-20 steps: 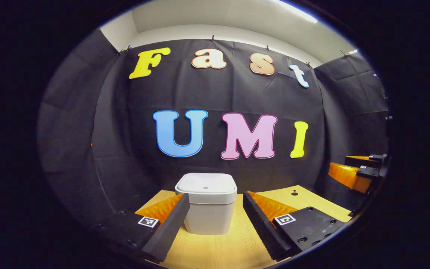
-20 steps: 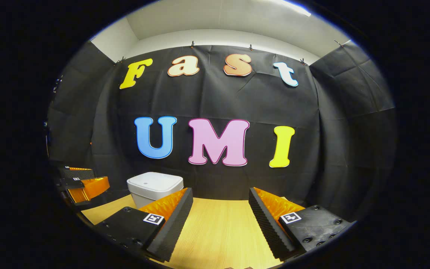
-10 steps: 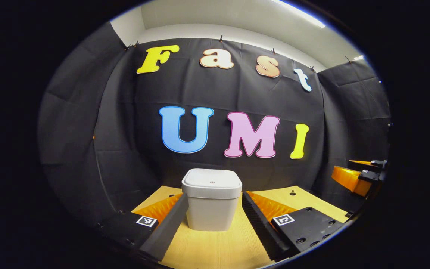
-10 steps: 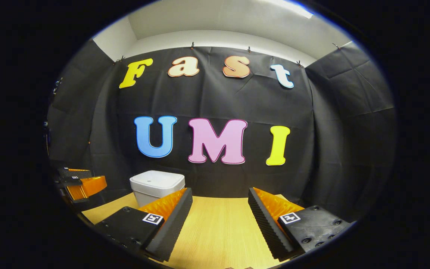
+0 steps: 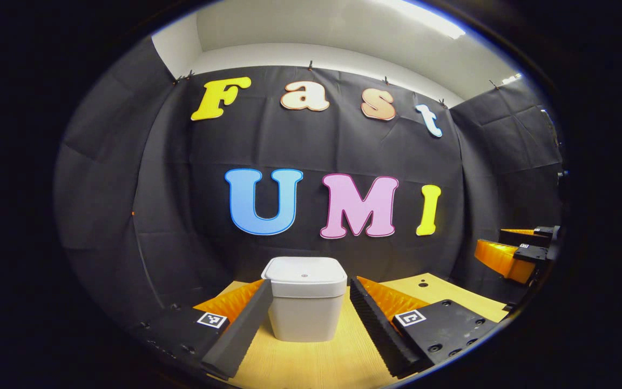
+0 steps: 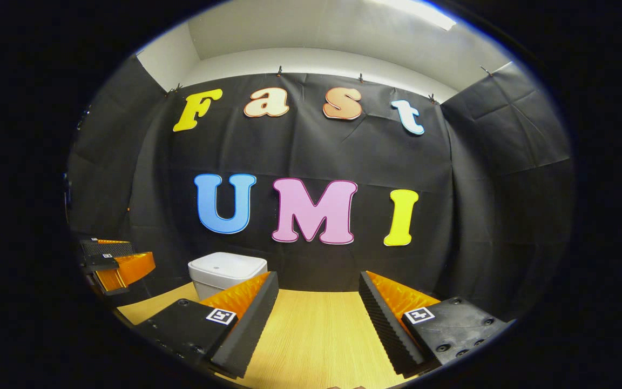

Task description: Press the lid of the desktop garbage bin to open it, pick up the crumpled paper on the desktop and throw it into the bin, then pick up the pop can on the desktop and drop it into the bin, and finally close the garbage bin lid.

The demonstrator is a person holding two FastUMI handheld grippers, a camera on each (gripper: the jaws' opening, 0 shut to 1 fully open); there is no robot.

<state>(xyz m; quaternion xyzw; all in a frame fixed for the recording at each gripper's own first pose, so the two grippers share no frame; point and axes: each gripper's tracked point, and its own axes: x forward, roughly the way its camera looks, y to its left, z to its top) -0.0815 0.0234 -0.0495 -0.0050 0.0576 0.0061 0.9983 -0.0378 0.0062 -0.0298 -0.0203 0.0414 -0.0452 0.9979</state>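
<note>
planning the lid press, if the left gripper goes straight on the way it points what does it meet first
Likely the bin: it stands dead ahead between the open jaws of the left gripper, lid shut. It would meet the bin's front wall, not the lid's top, though depth is unclear.

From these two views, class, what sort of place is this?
Probably a staged recording booth, not a home: black cloth wall all round, a bare wooden table, and one small white bin, lid shut, between the left gripper fingers.

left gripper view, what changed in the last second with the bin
The bin shifted slightly right between the open fingers, from the left gripper swaying; no clear approach. Nothing was taken hold of or let go. The lid stayed shut, and the right gripper stayed open over the table.
</note>
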